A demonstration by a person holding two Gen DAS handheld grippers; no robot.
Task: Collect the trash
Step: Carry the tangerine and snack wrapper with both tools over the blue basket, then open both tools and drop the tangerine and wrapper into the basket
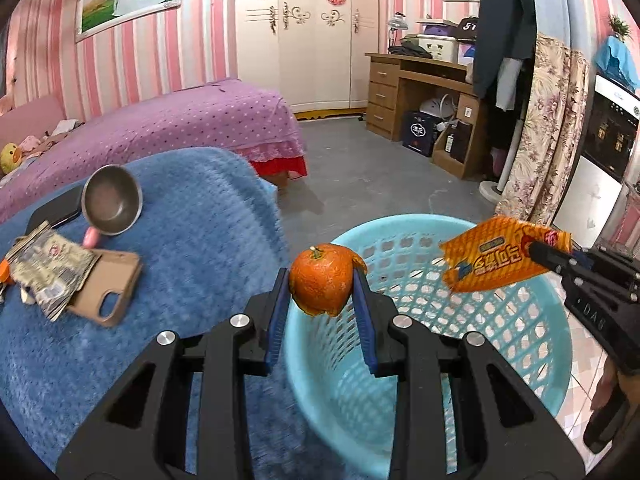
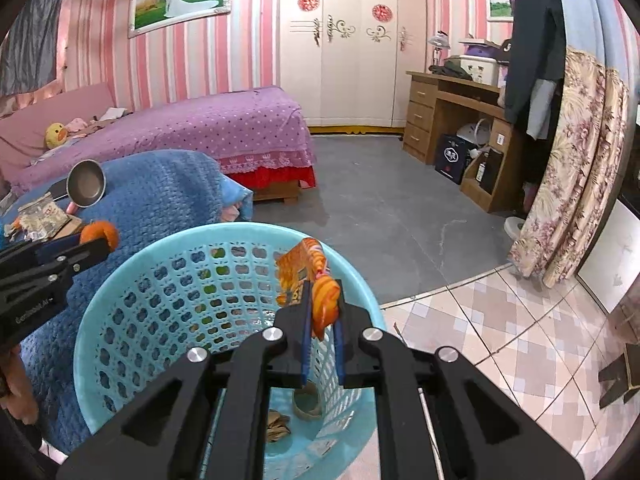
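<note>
Both claws are loaded and poised at the light blue basket [image 1: 516, 364], which stands on the floor against the blue blanket [image 1: 208, 248]. The left claw [image 1: 320, 284] is clenched on an orange peel [image 1: 320, 276], still shaped like a hollow shell with its stem up, and holds it just over the basket's near rim on the blanket side, probably so that the peel falls inside when let go. The right claw [image 2: 322, 308] grips a crumpled orange snack wrapper [image 2: 316, 280] by 1 end; the wrapper sticks up and out over the basket's open mouth, held clear of the rim for the same reason. At the bottom of the basket lie a roll of tape [image 2: 307, 402] and a scrap of brown paper [image 2: 278, 430], so some trash seems collected already. On the blanket's far left corner rest a metal bowl [image 1: 112, 200], a tan phone case [image 1: 108, 292] and a crumpled silver packet [image 1: 52, 268] that partly overlaps the case; the packet looks like trash yet to be picked up.
</note>
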